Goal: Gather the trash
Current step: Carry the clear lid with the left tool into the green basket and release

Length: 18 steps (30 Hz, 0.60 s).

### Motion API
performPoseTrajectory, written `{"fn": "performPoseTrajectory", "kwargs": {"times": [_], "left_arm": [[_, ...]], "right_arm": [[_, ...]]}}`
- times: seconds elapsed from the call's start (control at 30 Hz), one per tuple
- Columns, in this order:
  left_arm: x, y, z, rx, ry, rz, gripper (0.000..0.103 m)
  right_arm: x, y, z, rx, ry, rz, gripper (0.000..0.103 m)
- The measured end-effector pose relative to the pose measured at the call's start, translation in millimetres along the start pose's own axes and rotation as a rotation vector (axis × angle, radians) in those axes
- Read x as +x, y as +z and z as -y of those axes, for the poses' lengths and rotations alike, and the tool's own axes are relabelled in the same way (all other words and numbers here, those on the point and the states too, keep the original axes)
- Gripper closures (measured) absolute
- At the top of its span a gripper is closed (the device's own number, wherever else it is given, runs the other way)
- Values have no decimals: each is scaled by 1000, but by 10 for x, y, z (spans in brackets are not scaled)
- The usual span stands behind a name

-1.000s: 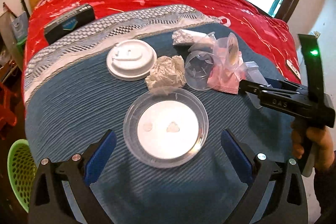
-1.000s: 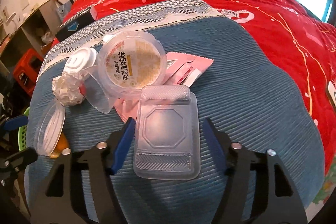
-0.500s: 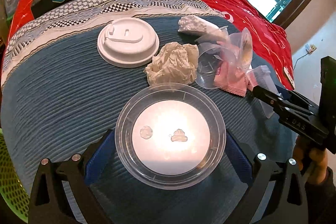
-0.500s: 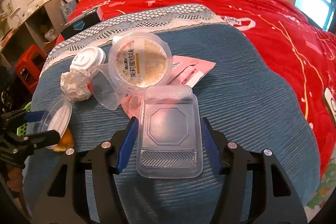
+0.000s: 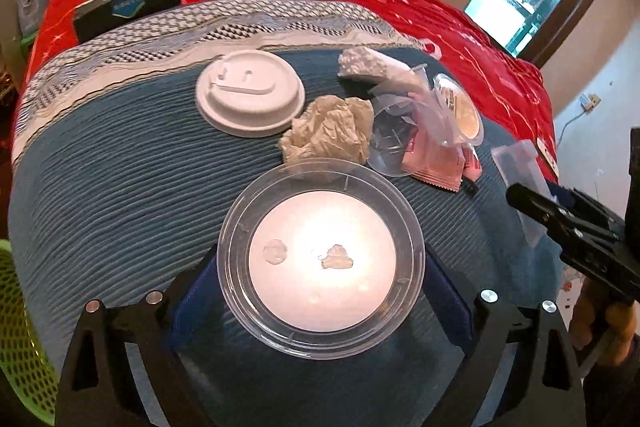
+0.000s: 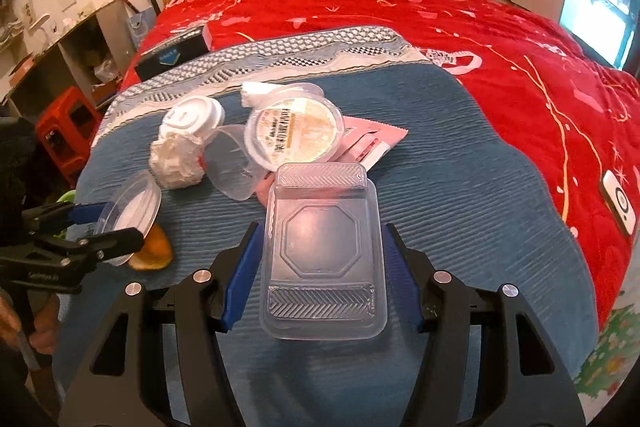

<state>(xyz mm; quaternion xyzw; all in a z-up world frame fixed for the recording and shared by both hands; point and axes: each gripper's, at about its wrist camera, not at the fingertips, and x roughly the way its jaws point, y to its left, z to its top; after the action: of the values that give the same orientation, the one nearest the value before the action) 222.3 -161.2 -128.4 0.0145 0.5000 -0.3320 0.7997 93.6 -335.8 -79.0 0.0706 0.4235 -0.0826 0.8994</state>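
Observation:
Trash lies on a blue blanket. My left gripper (image 5: 320,291) is shut on a round clear plastic lid (image 5: 320,263) and holds its rim between the blue pads; it also shows in the right wrist view (image 6: 128,215). My right gripper (image 6: 320,267) is shut on a rectangular clear plastic tray (image 6: 322,251), whose sides touch both pads. Beyond lie a white cup lid (image 5: 250,93), a crumpled tissue (image 5: 328,133), a clear cup (image 5: 390,143), a printed round lid (image 6: 294,133) and pink sachets (image 6: 372,143).
A green mesh basket (image 5: 16,339) stands at the lower left beside the bed. An orange peel (image 6: 154,253) lies under the left gripper. A dark box (image 5: 128,5) rests on the red quilt (image 6: 440,7). A phone (image 6: 618,203) lies at the right.
My left gripper moved forward and closed on the round clear lid. My right gripper moved forward around the rectangular tray and closed on its sides.

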Motion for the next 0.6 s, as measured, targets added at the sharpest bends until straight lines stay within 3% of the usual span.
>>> {"fn": "performPoseTrajectory", "kwargs": {"times": [0.27, 0.6], "left_arm": [[-491, -147, -133, -51, 32, 97, 13], [-1286, -464, -601, -149, 163, 232, 13]], "right_arm": [[-250, -67, -314, -50, 52, 28, 43], [-401, -31, -986, -150, 148, 62, 43]]}}
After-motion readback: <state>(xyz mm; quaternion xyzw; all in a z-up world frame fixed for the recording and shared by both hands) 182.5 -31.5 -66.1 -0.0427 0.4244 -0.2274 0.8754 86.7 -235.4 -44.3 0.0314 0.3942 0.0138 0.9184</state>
